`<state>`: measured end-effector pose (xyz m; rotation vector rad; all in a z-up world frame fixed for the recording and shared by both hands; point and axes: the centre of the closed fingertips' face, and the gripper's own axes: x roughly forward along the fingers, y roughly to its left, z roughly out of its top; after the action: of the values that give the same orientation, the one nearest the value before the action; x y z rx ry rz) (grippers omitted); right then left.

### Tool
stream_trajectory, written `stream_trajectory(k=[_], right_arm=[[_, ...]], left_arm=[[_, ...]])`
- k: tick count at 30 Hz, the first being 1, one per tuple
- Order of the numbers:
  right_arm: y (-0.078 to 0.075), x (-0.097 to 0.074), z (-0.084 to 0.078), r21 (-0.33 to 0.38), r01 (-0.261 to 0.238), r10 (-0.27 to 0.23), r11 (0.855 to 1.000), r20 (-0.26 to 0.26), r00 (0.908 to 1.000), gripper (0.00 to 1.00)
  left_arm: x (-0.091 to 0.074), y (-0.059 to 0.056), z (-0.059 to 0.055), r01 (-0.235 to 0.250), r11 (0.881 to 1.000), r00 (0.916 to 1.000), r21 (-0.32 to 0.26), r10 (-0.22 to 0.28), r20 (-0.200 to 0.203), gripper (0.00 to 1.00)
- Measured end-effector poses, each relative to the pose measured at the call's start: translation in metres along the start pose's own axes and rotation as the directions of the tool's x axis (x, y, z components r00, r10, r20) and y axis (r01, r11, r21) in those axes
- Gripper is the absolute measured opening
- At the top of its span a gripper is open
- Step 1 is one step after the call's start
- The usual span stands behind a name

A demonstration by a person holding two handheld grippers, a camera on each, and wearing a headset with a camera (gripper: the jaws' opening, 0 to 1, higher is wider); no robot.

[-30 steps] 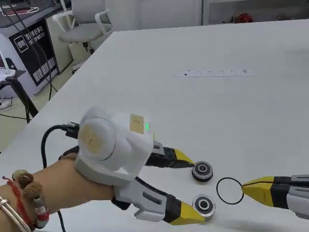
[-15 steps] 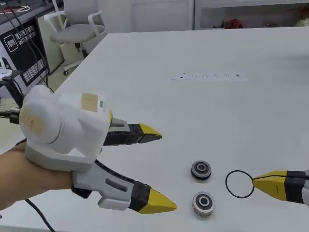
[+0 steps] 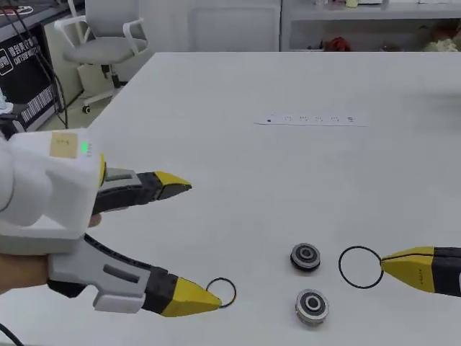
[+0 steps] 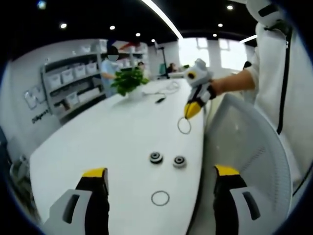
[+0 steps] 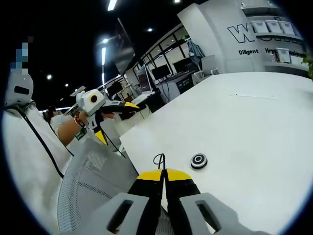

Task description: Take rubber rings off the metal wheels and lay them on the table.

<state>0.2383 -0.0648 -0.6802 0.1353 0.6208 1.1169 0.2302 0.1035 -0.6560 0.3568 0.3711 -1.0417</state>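
The left gripper [image 3: 198, 245] is sitting at the lower left of the head view, its jaws spread wide and gripping nothing. A loose ring [image 3: 222, 292] is lying flat on the table [image 3: 238, 166], just beside the tip of the lower jaw. In the left gripper view it is lying at bottom centre, between the two jaws.

The right gripper [image 3: 389, 265] is poking in at the right edge of the head view. Its jaws are pressed together, pinching the rim of the held ring [image 3: 360, 267], which is showing as a thin black circle just left of the yellow tips.

Two wheels are resting on the table at lower centre, between the two rings. The upper wheel [image 3: 305, 256] is sitting just left of the held ring. The lower wheel [image 3: 312, 304] is sitting right below it, close but apart.
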Motion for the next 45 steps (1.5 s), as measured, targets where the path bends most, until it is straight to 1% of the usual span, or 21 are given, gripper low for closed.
stream_trajectory(k=[2, 6, 9, 11, 16, 22, 25, 26, 29, 33, 36, 41, 45], right_arm=[[0.003, 0.003, 0.003, -0.003, 0.003, -0.003, 1.0, -0.001, 1.0, 0.0], [0.007, 0.009, 0.007, -0.008, 0.012, -0.012, 1.0, -0.005, 0.9999, 0.0], [0.01, 0.016, 0.01, -0.005, 0.028, -0.028, 1.0, -0.013, 0.9995, 0.0], [0.014, 0.021, 0.012, -0.003, 0.03, -0.031, 1.0, -0.015, 0.9994, 0.0], [0.024, 0.037, 0.015, -0.011, 0.03, -0.031, 0.999, -0.033, 0.999, 0.0], [0.031, 0.056, 0.017, -0.007, 0.024, -0.025, 1.0, -0.057, 0.9981, 0.0], [0.034, 0.067, 0.017, -0.001, 0.018, -0.018, 1.0, -0.065, 0.9977, 0.0], [0.035, 0.072, 0.016, 0.003, 0.016, -0.015, 1.0, -0.071, 0.9974, 0.0], [0.038, 0.083, 0.015, 0.006, 0.012, -0.011, 1.0, -0.085, 0.9963, 0.0], [0.041, 0.098, 0.012, 0.008, 0.005, -0.005, 1.0, -0.107, 0.9943, 0.0], [0.042, 0.109, 0.009, 0.017, 0.006, -0.004, 1.0, -0.121, 0.9926, 0.0], [0.042, 0.123, 0.005, 0.025, 0.006, -0.002, 1.0, -0.147, 0.9892, 0.0], [0.04, 0.134, -0.001, 0.03, 0.012, -0.007, 0.999, -0.179, 0.9838, 0.0]], left_arm=[[-0.005, 0.004, -0.002, -0.007, 1.0, 0.9999, -0.009, 0.007, 0.009, 0.91], [-0.017, 0.014, -0.011, -0.024, 1.0, 0.9995, -0.012, 0.025, 0.018, 0.92], [-0.026, 0.024, -0.017, -0.045, 0.998, 0.998, -0.04, 0.047, 0.042, 0.93], [-0.03, 0.028, -0.02, -0.052, 0.997, 0.9972, -0.048, 0.054, 0.052, 0.93], [-0.039, 0.038, -0.034, -0.063, 0.996, 0.9954, -0.071, 0.067, 0.068, 0.93], [-0.043, 0.043, -0.051, -0.057, 0.994, 0.9957, -0.088, 0.063, 0.068, 0.93], [-0.045, 0.043, -0.059, -0.044, 0.995, 0.9963, -0.093, 0.05, 0.07, 0.93], [-0.045, 0.043, -0.06, -0.043, 0.995, 0.9964, -0.093, 0.05, 0.069, 0.93], [-0.048, 0.044, -0.069, -0.042, 0.995, 0.9969, -0.093, 0.048, 0.063, 0.93], [-0.051, 0.044, -0.076, -0.035, 0.992, 0.9956, -0.121, 0.045, 0.082, 0.93], [-0.052, 0.043, -0.086, -0.029, 0.991, 0.9962, -0.131, 0.039, 0.078, 0.93], [-0.056, 0.047, -0.095, -0.025, 0.989, 0.9959, -0.146, 0.038, 0.083, 0.94], [-0.057, 0.053, -0.101, -0.028, 0.986, 0.9947, -0.162, 0.043, 0.093, 0.95]])
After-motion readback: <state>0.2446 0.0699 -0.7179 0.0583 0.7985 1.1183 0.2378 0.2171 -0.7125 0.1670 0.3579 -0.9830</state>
